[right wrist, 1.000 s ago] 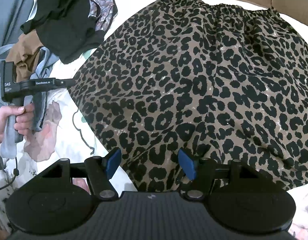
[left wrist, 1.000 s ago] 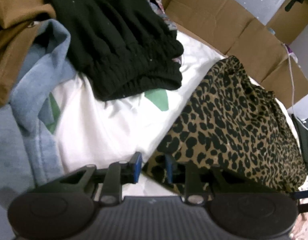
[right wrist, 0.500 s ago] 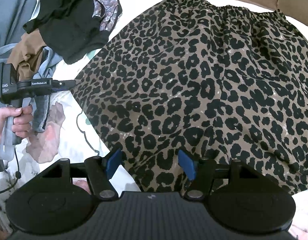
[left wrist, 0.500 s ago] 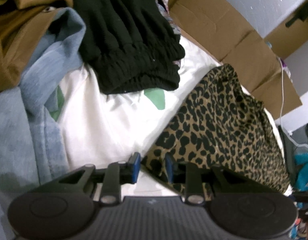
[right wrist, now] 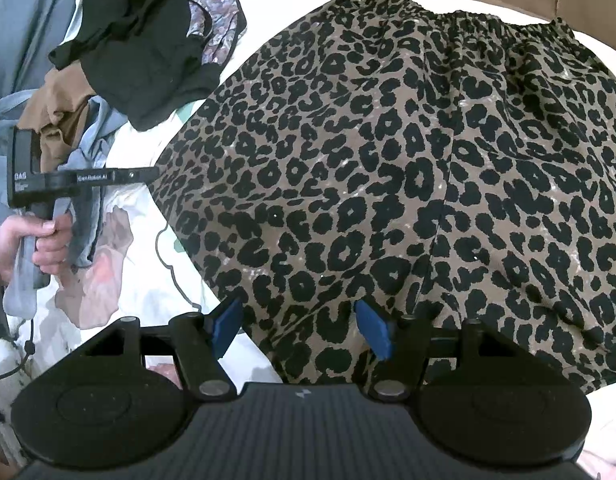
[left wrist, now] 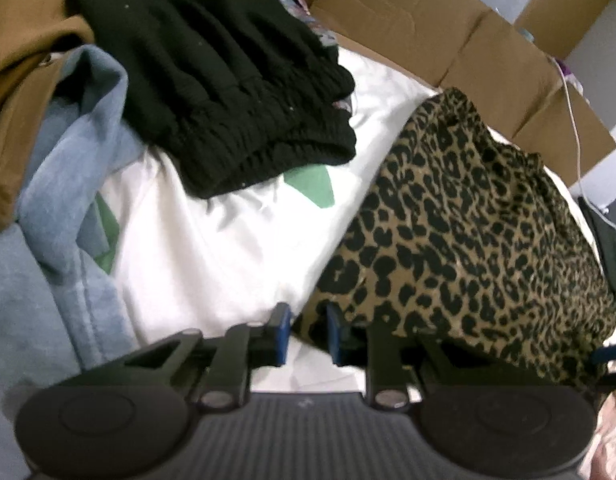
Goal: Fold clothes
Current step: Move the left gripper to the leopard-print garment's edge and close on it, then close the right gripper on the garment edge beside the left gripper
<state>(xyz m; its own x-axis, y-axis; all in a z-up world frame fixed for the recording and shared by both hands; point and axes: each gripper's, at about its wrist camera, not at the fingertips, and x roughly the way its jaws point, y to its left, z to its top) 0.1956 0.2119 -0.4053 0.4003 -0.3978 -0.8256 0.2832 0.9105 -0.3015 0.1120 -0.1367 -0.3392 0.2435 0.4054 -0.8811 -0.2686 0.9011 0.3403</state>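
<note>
Right wrist shows the right claw [right wrist: 301, 330] spread over thin leopard-print garment [right wrist: 388, 168]; left claw [left wrist: 305, 332] parted at its corner.

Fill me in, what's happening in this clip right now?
A person with a handheld gripper in each hand is working on a leopard-print garment spread on a white sheet. The left gripper sits at the garment's corner, jaws narrowly apart around the edge, not clearly clamped. The right gripper hovers open over the hem. No fold yet. A pile of clothes lies beside it.
</note>
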